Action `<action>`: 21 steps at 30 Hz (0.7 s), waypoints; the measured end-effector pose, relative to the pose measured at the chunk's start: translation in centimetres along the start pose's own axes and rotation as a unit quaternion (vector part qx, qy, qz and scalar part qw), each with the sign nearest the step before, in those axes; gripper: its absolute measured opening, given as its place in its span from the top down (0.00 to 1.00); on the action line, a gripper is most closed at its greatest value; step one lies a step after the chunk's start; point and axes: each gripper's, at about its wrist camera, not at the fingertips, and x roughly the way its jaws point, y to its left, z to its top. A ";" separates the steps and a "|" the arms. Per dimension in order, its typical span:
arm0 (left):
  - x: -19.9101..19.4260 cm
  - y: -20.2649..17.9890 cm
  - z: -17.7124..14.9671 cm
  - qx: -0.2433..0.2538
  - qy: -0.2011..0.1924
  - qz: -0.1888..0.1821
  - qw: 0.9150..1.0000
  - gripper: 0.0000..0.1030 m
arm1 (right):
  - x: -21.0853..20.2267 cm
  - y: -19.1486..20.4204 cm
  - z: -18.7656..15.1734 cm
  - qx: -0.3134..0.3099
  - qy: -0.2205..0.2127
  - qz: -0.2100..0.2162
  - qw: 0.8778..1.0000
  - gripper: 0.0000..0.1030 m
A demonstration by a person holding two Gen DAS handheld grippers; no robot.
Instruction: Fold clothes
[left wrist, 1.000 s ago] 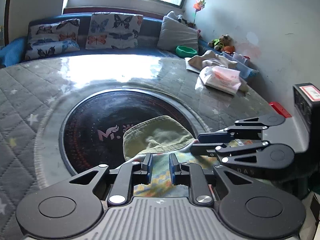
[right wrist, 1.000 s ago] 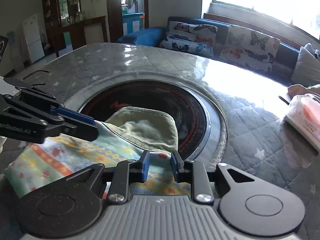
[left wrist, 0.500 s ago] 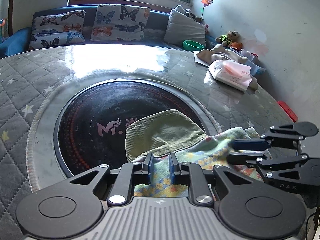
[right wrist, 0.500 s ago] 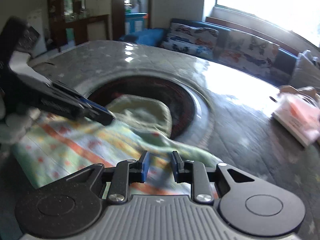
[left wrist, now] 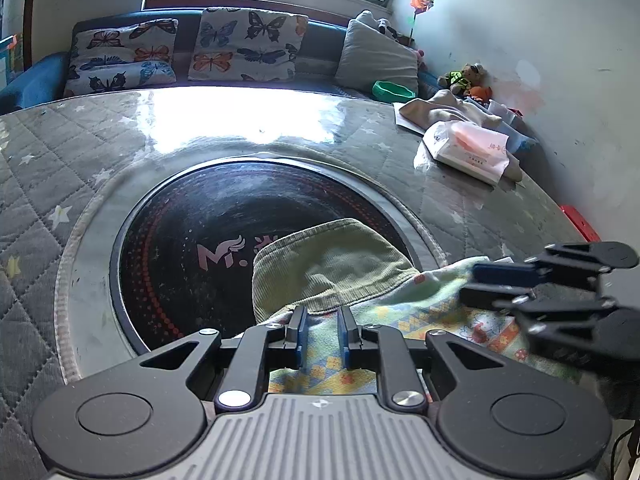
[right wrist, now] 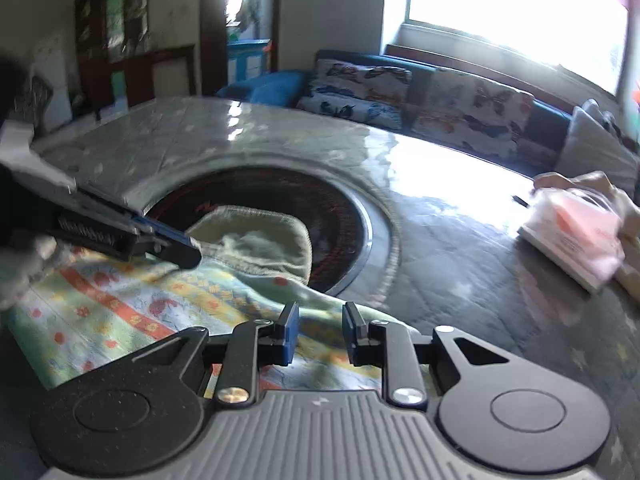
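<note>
The garment [left wrist: 404, 312], a patterned cloth with a plain green ribbed panel [left wrist: 332, 268] at its far end, lies on the surface [left wrist: 80, 184] straight ahead of both tongs, the green end reaching over the dark round inset [left wrist: 192, 240] in the middle. The left tongs [left wrist: 322, 334] stand narrowly apart with cloth running up between them, and they look pinched on an edge just behind the green panel. The right tongs [right wrist: 318, 334] are set much the same, a narrow gap with a raised ridge of the patterned cloth between the pads, so they seem to have hold of it too, though blur keeps the contact from being certain. Seen from the left tongs, the right pair sits off to the right at the garment's far corner; seen from the right tongs, the left pair lies to the left over the green panel. As a judgement, the fold is at an early stage: the cloth is largely spread in one layer, gripped at two points along one side, with no finished crease visible. What is left appears to be carrying that side over, laying it flat and repeating. Beyond the garment, ahead and right of the tongs, a tissue pack [left wrist: 468, 152] rests on the surface, well apart, and butterfly cushions [left wrist: 248, 46] line a sofa farther back.
</note>
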 end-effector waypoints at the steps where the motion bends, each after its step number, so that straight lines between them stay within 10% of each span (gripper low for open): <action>1: 0.0 0.0 0.0 -0.001 0.000 0.000 1.000 0.82 | 0.5 0.1 0.0 -0.005 0.002 -0.009 1.000 0.78; 21: 0.1 -0.1 0.0 0.000 -0.001 0.004 1.000 0.82 | -4.5 -1.7 -3.9 0.006 0.021 -0.010 1.000 0.77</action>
